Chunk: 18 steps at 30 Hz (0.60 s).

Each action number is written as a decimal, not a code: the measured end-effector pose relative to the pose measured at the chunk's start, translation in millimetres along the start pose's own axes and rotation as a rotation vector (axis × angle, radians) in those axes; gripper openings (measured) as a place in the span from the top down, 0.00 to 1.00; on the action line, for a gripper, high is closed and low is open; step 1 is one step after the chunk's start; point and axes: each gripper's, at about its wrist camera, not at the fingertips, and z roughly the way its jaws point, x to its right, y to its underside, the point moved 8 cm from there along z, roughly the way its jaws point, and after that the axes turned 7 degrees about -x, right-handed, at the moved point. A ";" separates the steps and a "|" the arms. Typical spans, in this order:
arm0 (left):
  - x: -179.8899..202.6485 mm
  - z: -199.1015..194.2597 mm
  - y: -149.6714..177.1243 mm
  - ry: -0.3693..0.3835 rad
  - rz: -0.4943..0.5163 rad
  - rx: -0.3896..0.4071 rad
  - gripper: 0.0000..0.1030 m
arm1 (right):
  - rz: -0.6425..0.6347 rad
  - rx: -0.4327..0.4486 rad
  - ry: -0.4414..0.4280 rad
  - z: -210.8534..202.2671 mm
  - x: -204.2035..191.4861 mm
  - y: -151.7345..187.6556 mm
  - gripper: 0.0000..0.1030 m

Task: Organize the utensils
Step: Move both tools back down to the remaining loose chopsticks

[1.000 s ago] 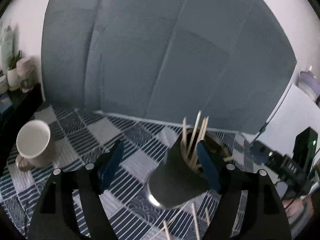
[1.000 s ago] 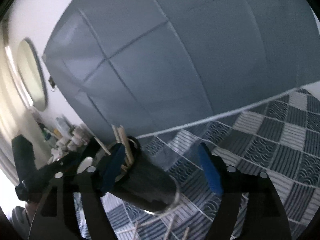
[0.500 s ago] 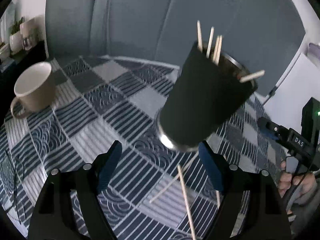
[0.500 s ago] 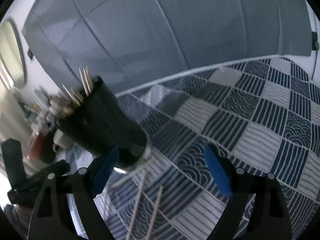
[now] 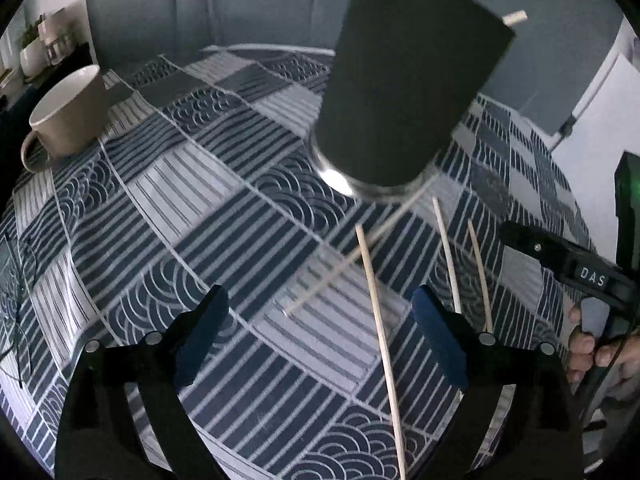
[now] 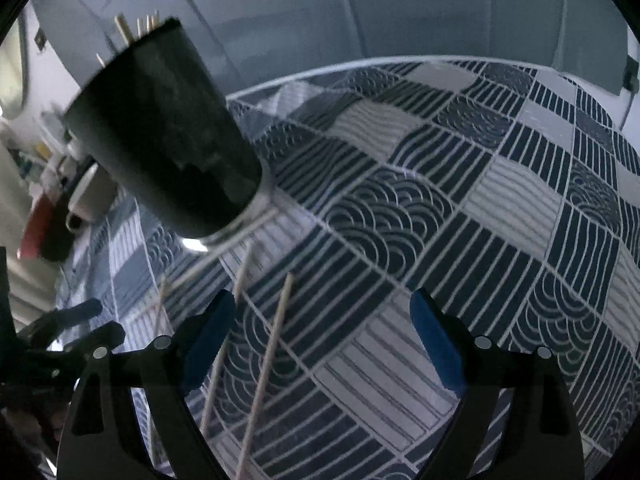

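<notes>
A tall black tapered tumbler with a shiny metal base (image 5: 404, 80) stands upright on a navy-and-white patchwork tablecloth of stripes and wave scallops (image 5: 224, 216), the pale tips of thin wooden skewers inside the tumbler (image 6: 138, 26) poking above its rim; four more loose wooden skewers (image 5: 382, 336) lie flat on the cloth just in front of its base, one running slantwise with its far end at the foot of the tumbler, the others roughly parallel and pointing away from it; the left gripper (image 5: 320, 336), black-framed with blue pads, hangs over the cloth with its jaws spread wide, having just been opening, and the longest loose skewer runs through the gap untouched by either pad; the right gripper (image 6: 320, 340) is likewise wide apart after opening, with one skewer lying in its gap near the left pad and nothing clamped; a matte beige ceramic mug with a loop handle (image 5: 66, 118) sits well apart from the tumbler at the cloth's far left edge; a grey panelled upholstered backdrop (image 5: 224, 4) rises behind the table; part of a hand (image 5: 596, 348) holding the black handle of the other gripper shows at the right edge of the left wrist view.
</notes>
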 end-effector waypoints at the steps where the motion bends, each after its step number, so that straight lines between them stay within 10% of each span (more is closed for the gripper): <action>1: 2.6 1.5 3.6 -0.001 0.004 -0.010 0.11 | 0.000 -0.005 0.005 0.7 0.7 2.2 0.18; 18: 8.5 26.2 30.9 -0.175 0.058 -0.125 0.05 | -0.125 -0.104 0.226 21.2 -9.5 23.4 0.17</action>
